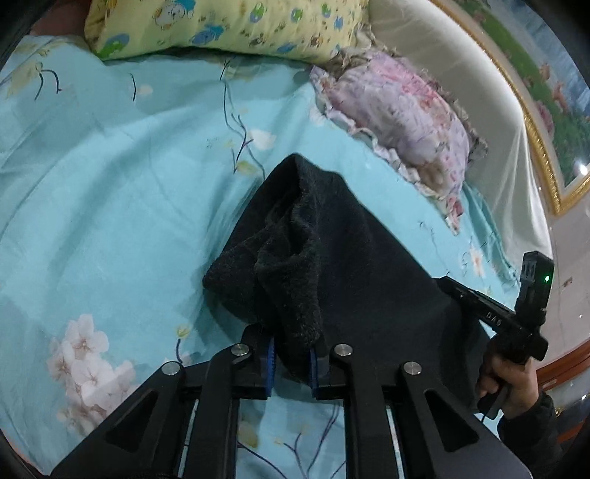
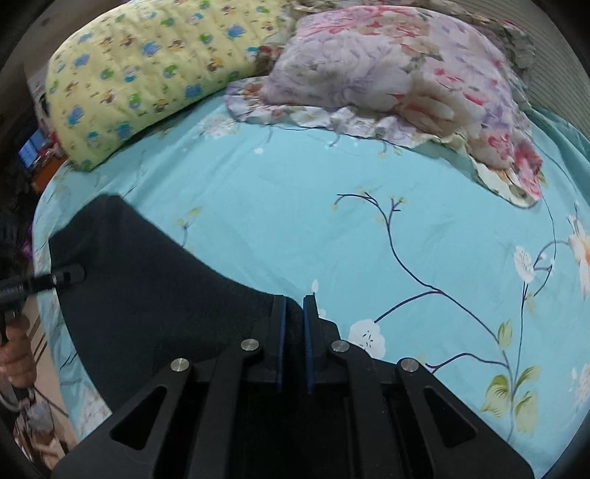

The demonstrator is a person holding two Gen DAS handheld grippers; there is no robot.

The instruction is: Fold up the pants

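Note:
Black fleece-lined pants [image 1: 332, 235] lie on the light blue flowered bed sheet [image 1: 110, 191]. My left gripper [image 1: 291, 353] is shut on a fuzzy bunched edge of the pants and holds it just above the sheet. In the right wrist view the pants [image 2: 147, 287] spread to the left, and my right gripper [image 2: 294, 324] is shut on their other edge. The right gripper's body [image 1: 516, 317] and the hand holding it show at the right of the left wrist view. The left gripper's tip [image 2: 70, 274] shows at the left edge of the right wrist view.
A yellow cartoon-print pillow [image 1: 228, 25] and a pink flowered pillow [image 1: 402, 114] lie at the head of the bed; both also show in the right wrist view [image 2: 147, 73], [image 2: 405, 73]. A cream headboard [image 1: 461, 73] and a gold-framed picture [image 1: 553, 110] stand at the right.

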